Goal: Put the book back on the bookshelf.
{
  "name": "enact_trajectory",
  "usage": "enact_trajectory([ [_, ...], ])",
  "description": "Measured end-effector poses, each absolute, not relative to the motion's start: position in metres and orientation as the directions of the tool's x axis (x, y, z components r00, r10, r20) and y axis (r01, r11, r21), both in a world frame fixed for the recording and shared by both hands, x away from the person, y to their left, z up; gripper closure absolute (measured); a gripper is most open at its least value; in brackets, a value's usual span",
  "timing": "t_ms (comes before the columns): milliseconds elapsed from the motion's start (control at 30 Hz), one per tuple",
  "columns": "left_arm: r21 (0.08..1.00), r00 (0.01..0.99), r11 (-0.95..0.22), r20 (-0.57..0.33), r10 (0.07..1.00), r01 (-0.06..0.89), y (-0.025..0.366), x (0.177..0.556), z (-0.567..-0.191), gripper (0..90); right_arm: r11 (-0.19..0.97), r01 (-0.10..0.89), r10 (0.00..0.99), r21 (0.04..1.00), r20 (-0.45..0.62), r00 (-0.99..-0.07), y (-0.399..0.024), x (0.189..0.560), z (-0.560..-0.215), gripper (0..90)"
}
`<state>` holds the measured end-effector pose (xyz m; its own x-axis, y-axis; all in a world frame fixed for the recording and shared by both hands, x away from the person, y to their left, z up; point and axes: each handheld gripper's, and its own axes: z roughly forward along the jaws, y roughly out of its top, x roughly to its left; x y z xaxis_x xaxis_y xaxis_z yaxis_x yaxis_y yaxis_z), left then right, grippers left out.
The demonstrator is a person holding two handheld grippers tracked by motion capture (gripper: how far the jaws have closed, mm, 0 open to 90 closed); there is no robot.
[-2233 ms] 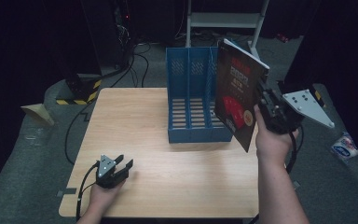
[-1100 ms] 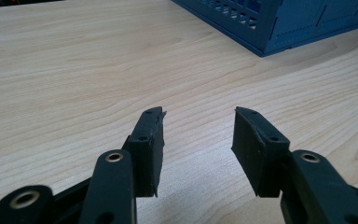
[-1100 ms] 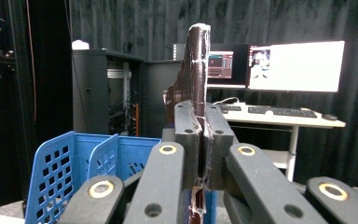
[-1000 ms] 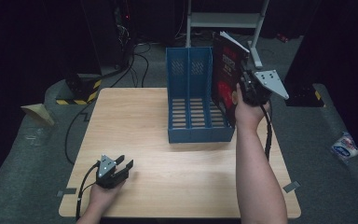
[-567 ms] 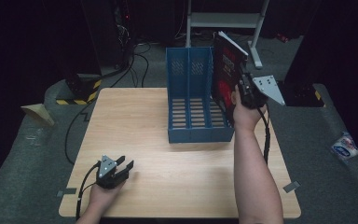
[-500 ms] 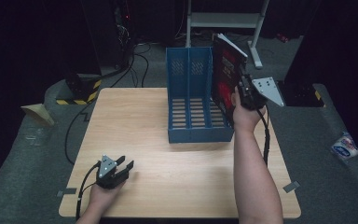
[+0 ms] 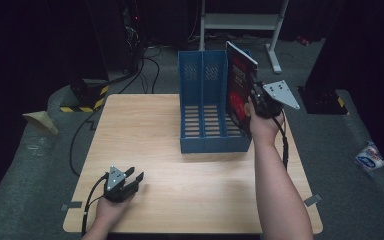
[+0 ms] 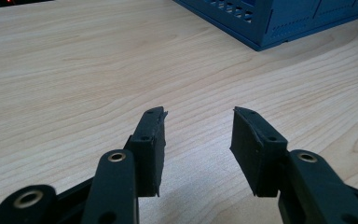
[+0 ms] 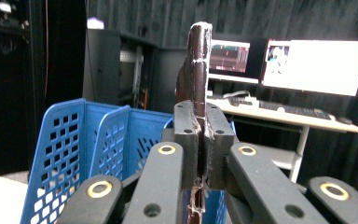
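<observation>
a: nearest us, the left gripper [image 7: 128, 181] rests on the table [image 7: 145, 130] near its front left corner, jaws spread about halfway with nothing between them. it plays no part right now.

b: and the right gripper [image 7: 256, 101]?

a: pressed tight on the edge of a thin book [image 7: 237, 95], pinching it. the book stands nearly upright, tilted a little, at the right end of the blue rack [image 7: 205, 107], its lower part at the rightmost slot.

b: what could go wrong?

a: i judge the grip is the weak point: a pinch on one edge lets the book swing or slip. if the bottom corner catches the rack's right wall or a divider, the book may buckle or land outside. a hard push could also shove the rack back, since nothing holds it.

b: any writing to read?

a: the cover is red and black with some print, too small to make out. farther off, on the floor at right, a white packet [image 7: 369, 157] carries a blue logo, unreadable. in the right gripper view, monitors [image 9: 317, 65] glow beyond, text illegible.
</observation>
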<state>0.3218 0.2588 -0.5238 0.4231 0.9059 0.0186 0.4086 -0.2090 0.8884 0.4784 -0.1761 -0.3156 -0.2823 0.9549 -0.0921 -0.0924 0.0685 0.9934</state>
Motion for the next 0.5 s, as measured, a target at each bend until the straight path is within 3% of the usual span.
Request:
enact_trajectory([
  [267, 0.888, 0.423, -0.207, 0.015, 0.906, 0.410, 0.259, 0.322, -0.524, 54.4, 0.091, 0.091, 0.958, 0.992, -0.062, -0.280, -0.175, 0.486, -0.295, 85.9],
  [500, 0.888, 0.426, -0.208, 0.016, 0.905, 0.409, 0.259, 0.322, -0.524, 54.4, 0.085, 0.170, 0.965, 0.982, -0.038, -0.261, -0.180, 0.490, -0.288, 86.1],
])
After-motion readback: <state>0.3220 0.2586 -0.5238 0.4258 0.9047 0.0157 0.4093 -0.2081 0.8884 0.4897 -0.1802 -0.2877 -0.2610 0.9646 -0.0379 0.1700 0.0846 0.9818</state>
